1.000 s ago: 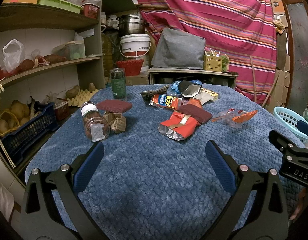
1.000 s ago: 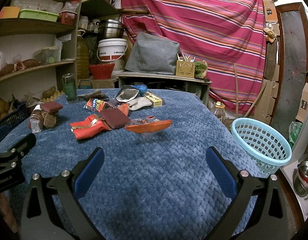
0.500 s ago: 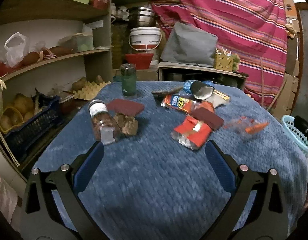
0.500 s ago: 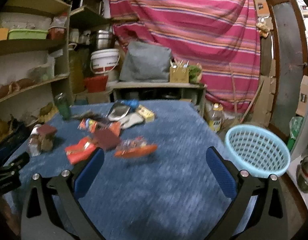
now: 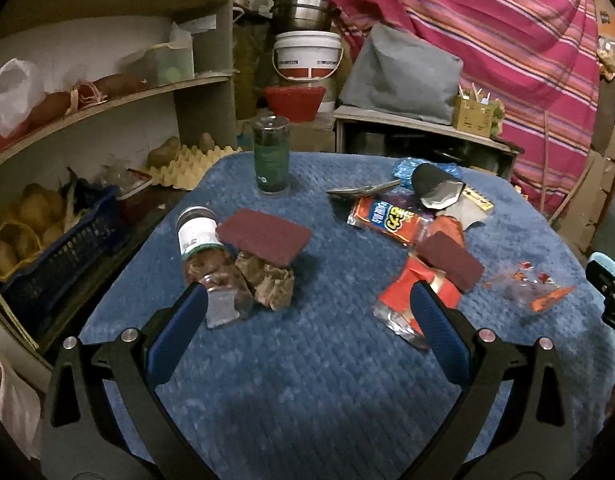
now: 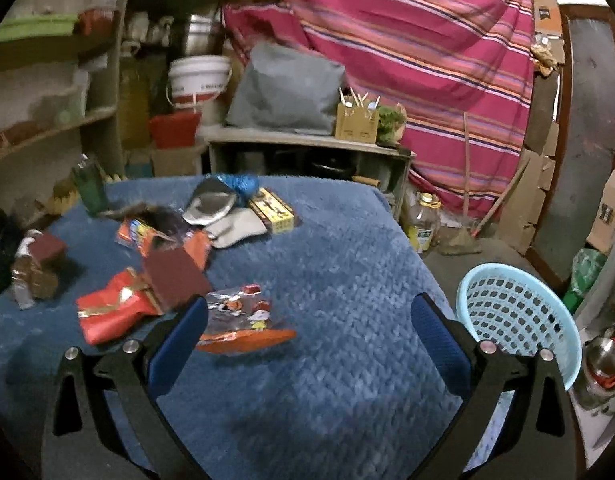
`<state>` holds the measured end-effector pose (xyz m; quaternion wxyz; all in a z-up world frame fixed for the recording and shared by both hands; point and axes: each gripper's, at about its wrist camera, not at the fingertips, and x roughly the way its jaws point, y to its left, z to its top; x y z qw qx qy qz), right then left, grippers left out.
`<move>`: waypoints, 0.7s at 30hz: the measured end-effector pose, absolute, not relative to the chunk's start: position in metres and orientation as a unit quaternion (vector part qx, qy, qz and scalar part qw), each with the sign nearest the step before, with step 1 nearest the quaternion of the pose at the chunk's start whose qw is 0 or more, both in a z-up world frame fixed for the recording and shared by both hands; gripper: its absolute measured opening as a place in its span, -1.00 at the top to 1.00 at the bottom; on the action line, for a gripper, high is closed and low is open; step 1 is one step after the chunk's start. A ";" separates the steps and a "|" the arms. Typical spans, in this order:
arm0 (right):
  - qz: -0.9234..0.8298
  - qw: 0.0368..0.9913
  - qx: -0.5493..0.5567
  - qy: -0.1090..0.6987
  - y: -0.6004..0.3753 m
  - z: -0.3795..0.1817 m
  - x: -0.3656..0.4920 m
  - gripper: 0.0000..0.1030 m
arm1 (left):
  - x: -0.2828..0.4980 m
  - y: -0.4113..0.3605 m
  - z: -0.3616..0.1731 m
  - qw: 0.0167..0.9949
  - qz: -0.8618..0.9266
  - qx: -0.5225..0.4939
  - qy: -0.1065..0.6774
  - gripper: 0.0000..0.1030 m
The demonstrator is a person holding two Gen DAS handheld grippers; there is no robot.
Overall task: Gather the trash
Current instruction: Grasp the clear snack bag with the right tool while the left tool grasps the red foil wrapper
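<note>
Wrappers lie scattered on the blue blanket-covered table (image 5: pixel 307 380). A red foil wrapper (image 5: pixel 411 300) lies just ahead of my open left gripper (image 5: pixel 307 316), by its right finger. A clear and orange wrapper (image 6: pixel 243 322) sits on the table (image 6: pixel 327 360) beside the left finger of my open right gripper (image 6: pixel 307 316). Further back are a red snack bag (image 5: pixel 387 218), a silver-lined dark pouch (image 5: pixel 439 190) and a yellow box (image 6: pixel 273 210). A light blue basket (image 6: pixel 519 316) stands off the table's right edge. Neither gripper holds anything.
A tipped jar (image 5: pixel 207 268), crumpled brown paper (image 5: pixel 267 280) under a maroon pad (image 5: pixel 263 234) and an upright green jar (image 5: pixel 271 156) sit left. A second maroon pad (image 5: pixel 451 260) rests on the red wrapper. Shelves (image 5: pixel 107 100) line the left; a striped curtain (image 6: pixel 407 60) hangs behind.
Both grippers rose and moved forward over the table. The left view has come closer to the jar and the red wrapper; the right one has neared the orange wrapper. Both stayed open.
</note>
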<state>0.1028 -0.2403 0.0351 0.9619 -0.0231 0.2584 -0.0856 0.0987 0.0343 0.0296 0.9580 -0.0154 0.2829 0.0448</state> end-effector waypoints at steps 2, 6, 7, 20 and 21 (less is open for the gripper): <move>-0.087 0.958 -0.034 0.272 -0.235 0.031 0.116 -0.92 | 0.108 0.037 0.028 0.955 0.038 -0.013 0.295 -0.90; -0.071 0.950 -0.043 0.300 -0.225 0.017 0.142 -0.92 | 0.123 0.040 0.024 0.952 0.041 0.007 0.304 -0.90; -0.070 0.947 -0.045 0.309 -0.224 0.013 0.148 -0.92 | 0.127 0.041 0.024 0.952 0.046 0.012 0.302 -0.90; -0.028 0.926 -0.016 0.375 -0.231 -0.023 0.170 -0.84 | 0.162 0.022 0.003 0.942 0.018 0.027 0.333 -0.90; -0.026 0.926 -0.015 0.376 -0.232 -0.023 0.170 -0.75 | 0.163 0.016 0.000 0.942 0.011 0.031 0.335 -0.90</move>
